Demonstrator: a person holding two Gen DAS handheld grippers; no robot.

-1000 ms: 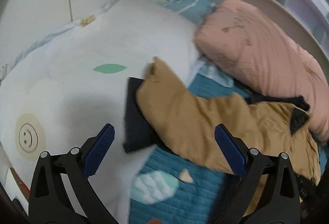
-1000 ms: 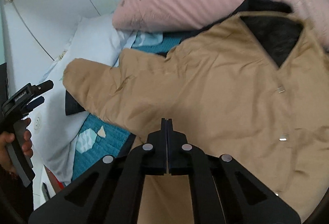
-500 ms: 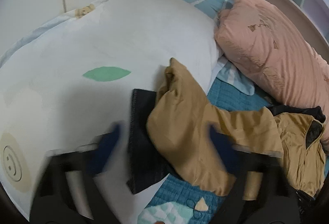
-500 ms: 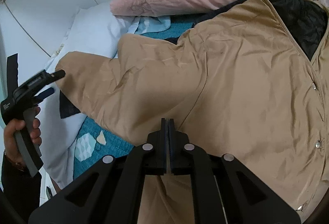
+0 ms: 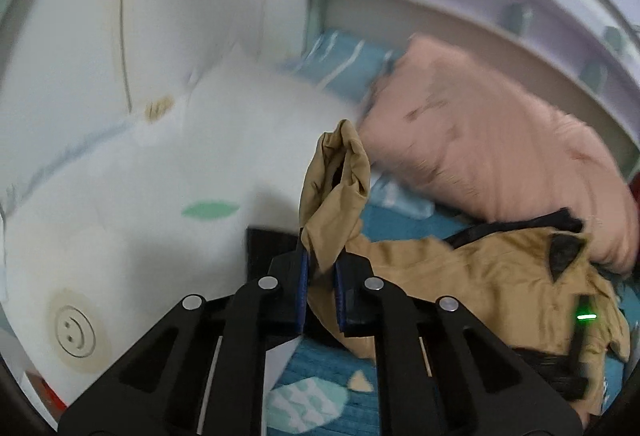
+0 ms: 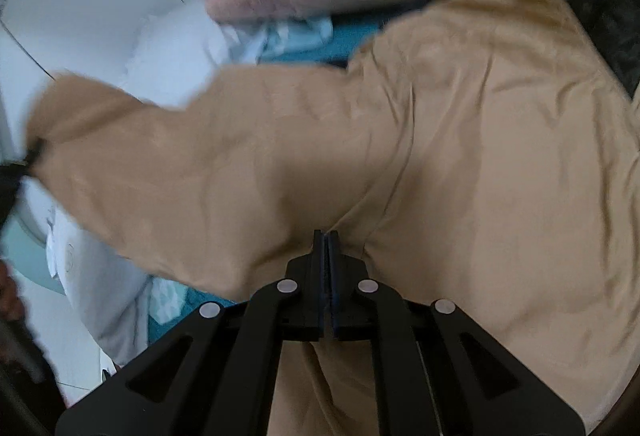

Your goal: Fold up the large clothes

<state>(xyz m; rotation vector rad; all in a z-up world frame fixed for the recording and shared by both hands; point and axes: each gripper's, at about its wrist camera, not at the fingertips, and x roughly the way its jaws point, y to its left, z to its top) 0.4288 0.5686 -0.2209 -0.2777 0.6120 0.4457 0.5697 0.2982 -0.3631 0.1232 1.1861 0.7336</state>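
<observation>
A tan jacket with a black lining lies spread on a teal bed cover; it also shows in the left wrist view. My left gripper is shut on the end of the jacket's sleeve, which stands up bunched between the blue pads. My right gripper is shut on a fold of the jacket near the armpit seam. The sleeve stretches out to the left, lifted off the bed.
A pink pillow lies along the shelf wall at the right. A white pillow with a green leaf and a smiley face is at the left. A dark folded cloth lies under the sleeve. The teal bed cover shows below.
My left gripper went from open to shut on the sleeve end and lifted it. My right gripper stayed shut on the jacket and moved closer to the fabric.
</observation>
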